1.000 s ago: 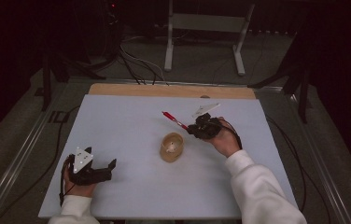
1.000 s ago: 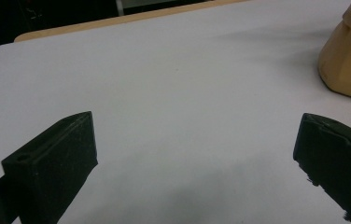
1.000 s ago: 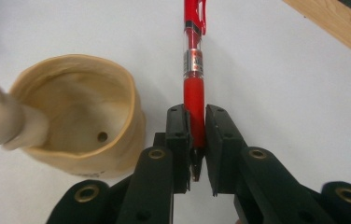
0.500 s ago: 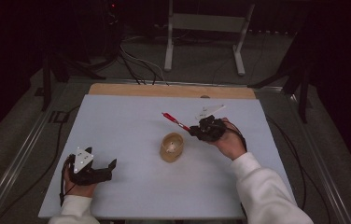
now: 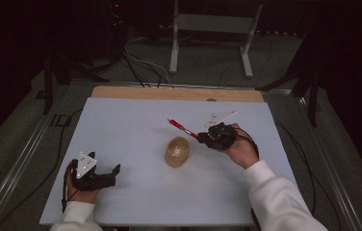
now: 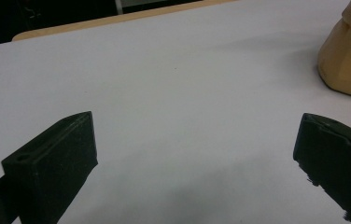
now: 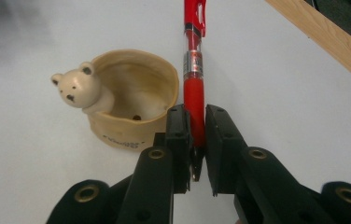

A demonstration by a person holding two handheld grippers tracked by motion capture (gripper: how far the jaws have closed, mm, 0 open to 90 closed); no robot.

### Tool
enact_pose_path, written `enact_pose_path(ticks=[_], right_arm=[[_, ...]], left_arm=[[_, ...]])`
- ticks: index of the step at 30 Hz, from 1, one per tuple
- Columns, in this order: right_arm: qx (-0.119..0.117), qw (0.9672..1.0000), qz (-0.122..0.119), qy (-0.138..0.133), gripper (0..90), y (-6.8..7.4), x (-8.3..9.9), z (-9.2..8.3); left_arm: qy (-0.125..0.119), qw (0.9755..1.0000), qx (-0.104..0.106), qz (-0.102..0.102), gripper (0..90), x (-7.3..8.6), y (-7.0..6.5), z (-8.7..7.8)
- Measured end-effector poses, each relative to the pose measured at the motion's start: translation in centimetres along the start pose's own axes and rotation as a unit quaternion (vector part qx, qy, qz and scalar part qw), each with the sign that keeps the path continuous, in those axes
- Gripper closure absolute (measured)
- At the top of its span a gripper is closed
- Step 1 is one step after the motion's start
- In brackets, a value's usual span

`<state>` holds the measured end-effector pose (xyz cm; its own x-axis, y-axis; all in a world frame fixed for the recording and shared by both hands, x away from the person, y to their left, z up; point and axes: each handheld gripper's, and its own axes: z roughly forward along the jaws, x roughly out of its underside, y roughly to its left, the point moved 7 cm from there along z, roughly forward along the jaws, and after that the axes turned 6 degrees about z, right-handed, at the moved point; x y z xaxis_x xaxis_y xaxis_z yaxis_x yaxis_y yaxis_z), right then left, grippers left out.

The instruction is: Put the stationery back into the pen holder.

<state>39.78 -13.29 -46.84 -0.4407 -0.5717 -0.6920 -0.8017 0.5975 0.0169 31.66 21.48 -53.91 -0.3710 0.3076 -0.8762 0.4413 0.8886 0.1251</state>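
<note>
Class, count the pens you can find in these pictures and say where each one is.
1. The red pen is clamped in the right claw, held above the white table, just beside the bear cup.

Pen (image 7: 193,70) top cut off; cup (image 6: 348,56) partly cropped

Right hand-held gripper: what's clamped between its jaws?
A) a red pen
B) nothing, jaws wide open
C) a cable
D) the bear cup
A: the right hand-held gripper is shut on the red pen, whose barrel runs out from between the jaws, while the bear cup stands free on the table beside it.
</note>
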Motion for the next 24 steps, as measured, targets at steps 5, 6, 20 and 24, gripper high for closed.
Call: enact_pose_path(ticks=[5,6,20,24], right_arm=[[-0.004,1.0000,0.000,-0.002,81.0,0.2,0.2,-0.4],[-0.005,1.0000,-0.003,-0.002,81.0,0.3,0.2,-0.4],[-0.012,0.9996,-0.024,0.010,81.1,1.4,1.3,-1.3],[-0.012,0.9995,-0.028,0.013,81.0,1.5,1.7,-1.8]], left_arm=[[0.000,1.0000,0.000,0.000,0.1,0.0,0.0,0.0],[0.001,1.0000,0.000,0.001,0.1,0.0,0.0,0.0],[0.003,1.0000,0.001,0.001,0.1,0.1,0.0,0.1],[0.003,1.0000,0.001,0.000,0.1,0.1,0.0,0.1]])
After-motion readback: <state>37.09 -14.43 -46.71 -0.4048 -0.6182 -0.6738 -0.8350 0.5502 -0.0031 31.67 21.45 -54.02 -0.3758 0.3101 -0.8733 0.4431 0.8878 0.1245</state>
